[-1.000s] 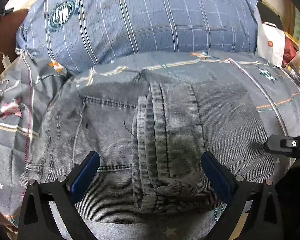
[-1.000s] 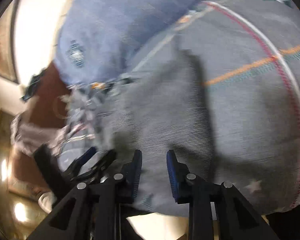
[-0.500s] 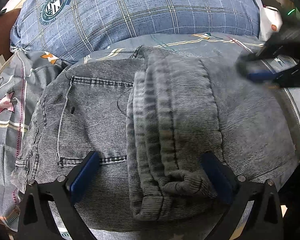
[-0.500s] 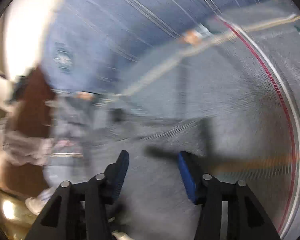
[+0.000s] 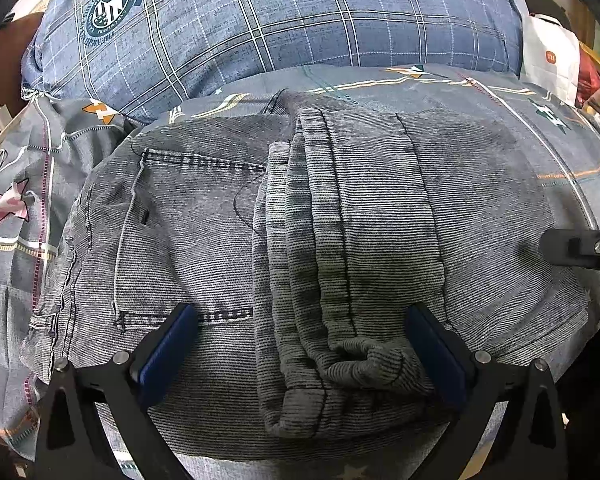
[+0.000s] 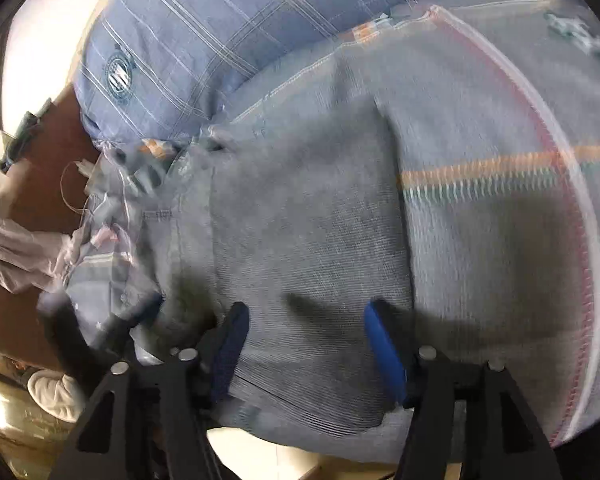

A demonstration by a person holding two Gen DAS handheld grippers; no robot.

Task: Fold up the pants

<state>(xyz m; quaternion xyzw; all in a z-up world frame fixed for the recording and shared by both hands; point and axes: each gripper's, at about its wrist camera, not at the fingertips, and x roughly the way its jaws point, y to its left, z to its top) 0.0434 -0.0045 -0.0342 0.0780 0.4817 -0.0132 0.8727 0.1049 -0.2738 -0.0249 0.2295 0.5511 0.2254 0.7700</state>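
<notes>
The grey corduroy pants (image 5: 340,240), folded on the patterned grey bedsheet (image 5: 500,96), lie under both tongs. The left tongs (image 5: 300,344) gape wide astride the bunched cuff (image 5: 360,360); the right tongs (image 6: 304,344) have just been opening, empty (view blurred). Pinching only the cuff's top layer could drag the fold apart.

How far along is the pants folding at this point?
Mostly done, it seems: the grey corduroy pants lie in a compact stack on the patterned grey bedsheet, with the ribbed cuffs folded on top. In hand: nothing. The left gripper is open astride the cuffs; the right gripper has just been opening, nothing clamped. Left: perhaps tidying.
</notes>
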